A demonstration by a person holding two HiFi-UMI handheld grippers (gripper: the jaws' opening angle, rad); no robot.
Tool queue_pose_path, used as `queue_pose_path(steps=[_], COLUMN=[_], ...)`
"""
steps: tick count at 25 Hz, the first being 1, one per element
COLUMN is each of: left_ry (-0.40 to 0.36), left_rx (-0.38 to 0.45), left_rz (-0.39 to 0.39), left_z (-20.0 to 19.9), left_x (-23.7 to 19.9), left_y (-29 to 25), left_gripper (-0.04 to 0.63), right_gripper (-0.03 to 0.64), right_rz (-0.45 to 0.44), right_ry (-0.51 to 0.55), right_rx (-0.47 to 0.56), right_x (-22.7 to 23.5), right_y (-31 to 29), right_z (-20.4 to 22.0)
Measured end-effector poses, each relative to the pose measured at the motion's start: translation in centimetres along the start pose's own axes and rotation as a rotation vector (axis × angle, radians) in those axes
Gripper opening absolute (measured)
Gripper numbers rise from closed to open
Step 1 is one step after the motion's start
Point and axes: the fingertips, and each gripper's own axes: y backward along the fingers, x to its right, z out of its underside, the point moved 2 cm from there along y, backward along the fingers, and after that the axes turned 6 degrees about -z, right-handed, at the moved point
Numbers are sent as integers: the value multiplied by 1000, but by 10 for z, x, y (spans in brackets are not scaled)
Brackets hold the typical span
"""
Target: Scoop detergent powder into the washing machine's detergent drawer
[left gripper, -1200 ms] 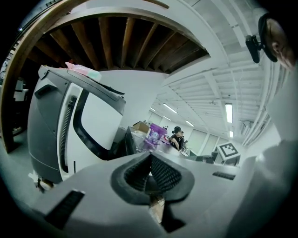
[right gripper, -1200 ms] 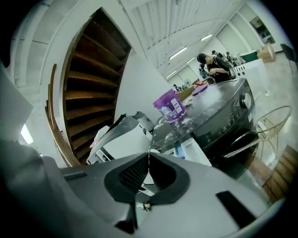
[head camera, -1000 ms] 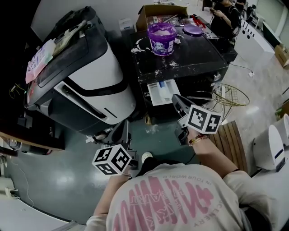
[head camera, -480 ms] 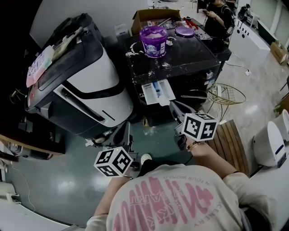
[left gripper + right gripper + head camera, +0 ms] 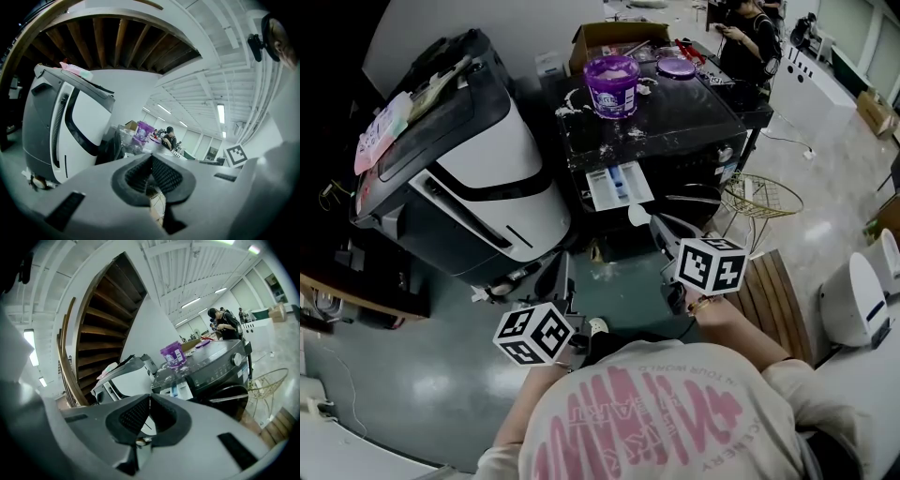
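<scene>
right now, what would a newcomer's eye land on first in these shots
The bright purple detergent tub stands out first, sitting on top of the black washing machine with white powder spilled around it. Just below, the pale detergent drawer sticks out of the machine's front. Nearer the camera, the left gripper and right gripper are held in front of the machine, each with its jaws together.

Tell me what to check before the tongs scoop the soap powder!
1. Detergent drawer pulled out: ok.
2. Purple tub uncovered: ok, the purple lid lies apart from it.
3. Left tongs empty: ok, shut on nothing.
4. Right tongs empty: ok, shut on nothing.
5. Scoop spotted: cannot tell.
6. Tongs close to the tub: not ok, both are short of the washing machine.
</scene>
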Motion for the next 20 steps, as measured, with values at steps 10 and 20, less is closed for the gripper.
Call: queue_pose_path(steps=[10, 20], left_ry=[7, 13], left_rx=[5, 13], left_rz=[6, 1], left_z=[10, 21], left_x=[15, 22], left_y=[12, 23], left_gripper=[3, 3], right_gripper=[3, 3], right_rz=[-10, -14], right_ry=[-2, 14], right_rx=[-10, -14], right_x=[0, -1], right_y=[21, 36], right_z=[6, 13])
